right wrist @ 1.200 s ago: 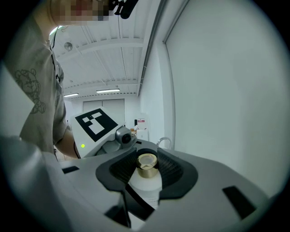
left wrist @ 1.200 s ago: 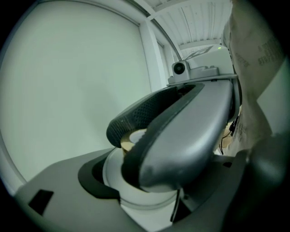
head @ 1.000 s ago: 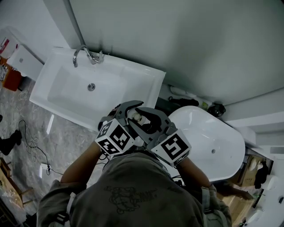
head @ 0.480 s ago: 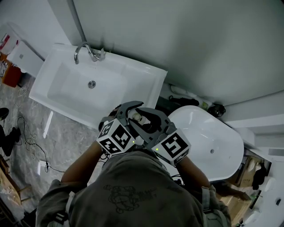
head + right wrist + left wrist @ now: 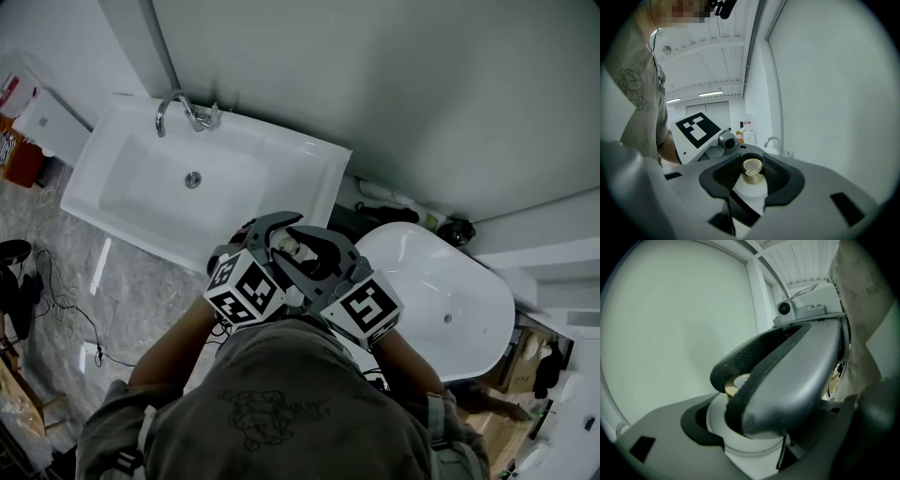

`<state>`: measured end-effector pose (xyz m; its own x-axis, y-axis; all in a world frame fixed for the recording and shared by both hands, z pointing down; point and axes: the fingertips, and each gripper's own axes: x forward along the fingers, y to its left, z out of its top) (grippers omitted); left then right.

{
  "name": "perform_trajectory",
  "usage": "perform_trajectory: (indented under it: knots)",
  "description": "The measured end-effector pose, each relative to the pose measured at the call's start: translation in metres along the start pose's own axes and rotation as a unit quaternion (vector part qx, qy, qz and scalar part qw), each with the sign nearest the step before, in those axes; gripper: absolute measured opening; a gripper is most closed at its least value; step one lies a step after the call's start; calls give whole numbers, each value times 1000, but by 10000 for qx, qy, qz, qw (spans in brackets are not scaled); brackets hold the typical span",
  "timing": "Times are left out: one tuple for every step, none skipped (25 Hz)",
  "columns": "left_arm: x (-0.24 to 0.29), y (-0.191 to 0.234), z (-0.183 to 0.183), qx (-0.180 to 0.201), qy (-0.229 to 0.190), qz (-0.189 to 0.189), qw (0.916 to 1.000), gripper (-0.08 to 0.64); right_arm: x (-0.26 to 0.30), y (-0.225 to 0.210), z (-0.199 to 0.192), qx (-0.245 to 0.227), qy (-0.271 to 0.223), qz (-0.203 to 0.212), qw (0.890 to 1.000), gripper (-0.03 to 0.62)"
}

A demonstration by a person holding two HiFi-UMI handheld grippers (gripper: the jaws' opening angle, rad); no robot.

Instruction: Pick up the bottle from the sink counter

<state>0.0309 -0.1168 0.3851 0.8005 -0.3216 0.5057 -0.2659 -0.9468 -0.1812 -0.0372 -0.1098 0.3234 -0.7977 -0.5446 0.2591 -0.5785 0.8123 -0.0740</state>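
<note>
A white bottle with a gold cap (image 5: 291,246) is held up in front of the person's chest, clear of the sink counter (image 5: 309,159). My left gripper (image 5: 267,239) and my right gripper (image 5: 314,248) cross each other around it. In the right gripper view the gold cap (image 5: 752,169) stands between the ribbed pads (image 5: 725,174) of my right gripper (image 5: 752,157), and the white body is gripped lower down. In the left gripper view the bottle's body (image 5: 740,441) nests in my left gripper's dark pad (image 5: 696,420). The right gripper's jaw hides the rest.
A white sink with a chrome faucet (image 5: 178,111) lies to the upper left. A white oval tub (image 5: 441,300) sits to the right. Cables trail over the marbled floor (image 5: 56,281) at the left. A plain pale wall (image 5: 375,84) fills the top.
</note>
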Motion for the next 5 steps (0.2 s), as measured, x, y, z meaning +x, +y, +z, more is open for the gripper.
perform_trajectory:
  knots:
    - [0, 0, 0, 3, -5, -3, 10000, 348, 0, 0, 0, 2, 2, -8, 10000, 147]
    - [0, -1, 1, 8, -7, -5, 10000, 348, -1, 1, 0, 4, 3, -15, 10000, 147]
    - [-1, -2, 1, 13, -9, -5, 10000, 348, -2, 1, 1, 5, 2, -21, 10000, 147]
    - [-1, -2, 2, 20, -11, -5, 10000, 348, -2, 1, 1, 4, 2, -26, 10000, 147]
    - [-1, -3, 2, 26, -13, -4, 10000, 347, -3, 2, 1, 3, 1, -31, 10000, 147]
